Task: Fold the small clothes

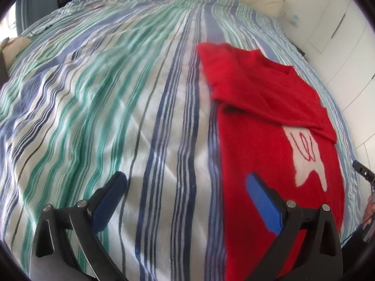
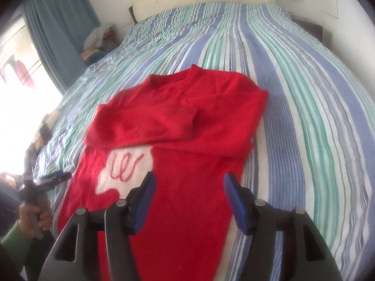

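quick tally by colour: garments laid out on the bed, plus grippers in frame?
Red garments: 1, the red sweater with both sleeves folded across its chest, on the striped bedspread
Other colours: 0
Grippers: 2, the left gripper and the right gripper, neither gripping cloth
Total: 3

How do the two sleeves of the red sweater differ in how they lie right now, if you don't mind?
On the red sweater, the left sleeve is folded across the chest and lies on top, its cuff showing. The right sleeve lies beneath it, mostly covered, its cuff hidden. Both are folded inward above the white motif.
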